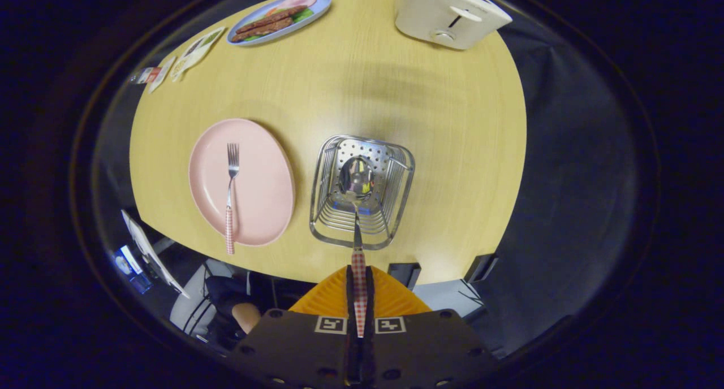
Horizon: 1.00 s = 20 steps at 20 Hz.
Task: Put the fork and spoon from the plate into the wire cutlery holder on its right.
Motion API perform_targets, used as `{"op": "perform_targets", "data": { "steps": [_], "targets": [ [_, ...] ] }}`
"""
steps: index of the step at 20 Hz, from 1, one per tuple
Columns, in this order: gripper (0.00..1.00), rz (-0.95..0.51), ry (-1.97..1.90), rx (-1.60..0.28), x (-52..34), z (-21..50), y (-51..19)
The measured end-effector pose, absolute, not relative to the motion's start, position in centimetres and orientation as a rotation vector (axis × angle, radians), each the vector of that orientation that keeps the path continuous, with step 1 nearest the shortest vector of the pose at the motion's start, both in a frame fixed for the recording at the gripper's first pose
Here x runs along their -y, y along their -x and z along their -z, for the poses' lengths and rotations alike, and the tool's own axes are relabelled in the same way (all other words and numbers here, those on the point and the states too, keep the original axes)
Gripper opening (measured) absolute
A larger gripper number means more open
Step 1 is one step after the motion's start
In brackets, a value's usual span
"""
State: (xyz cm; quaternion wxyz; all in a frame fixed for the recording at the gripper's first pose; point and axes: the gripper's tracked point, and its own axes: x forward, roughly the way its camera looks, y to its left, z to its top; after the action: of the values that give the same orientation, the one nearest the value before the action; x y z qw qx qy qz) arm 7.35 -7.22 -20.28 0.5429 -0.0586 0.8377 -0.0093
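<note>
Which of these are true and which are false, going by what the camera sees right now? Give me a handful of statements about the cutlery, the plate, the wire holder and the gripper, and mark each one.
1. The gripper is shut on the spoon by its checked handle. True.
2. The fork already stands in the wire holder. False: it lies on the pink plate, with its handle end past the near rim.
3. The spoon's bowl hangs over the opening of the wire holder, just ahead of the fingers. True.
4. The wire holder stands left of the pink plate. False: it stands on the plate's right.
5. A toaster stands at the far side of the table. True.
6. The blue plate beyond the pink one is bare. False: it holds food.
</note>
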Motion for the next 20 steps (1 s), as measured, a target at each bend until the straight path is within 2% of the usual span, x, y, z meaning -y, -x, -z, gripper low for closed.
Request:
{"op": "perform_targets", "data": {
  "steps": [4,5,8,10,15,18,20],
  "targets": [
    [0.03,0.013,0.135,-1.999,6.7,20.5,-8.3],
    [0.12,-0.004,0.135,-2.006,6.5,20.5,-8.2],
    [0.53,-0.022,0.120,-1.990,5.9,20.3,-8.6],
    [0.52,-0.005,0.125,-1.968,6.2,19.9,-8.9],
    [0.78,-0.030,0.090,-1.832,4.9,17.2,-9.3],
    [0.80,-0.039,0.035,-1.720,2.7,16.2,-9.2],
    [0.90,-0.064,0.002,-1.668,0.5,16.1,-8.6]
  ]
}}
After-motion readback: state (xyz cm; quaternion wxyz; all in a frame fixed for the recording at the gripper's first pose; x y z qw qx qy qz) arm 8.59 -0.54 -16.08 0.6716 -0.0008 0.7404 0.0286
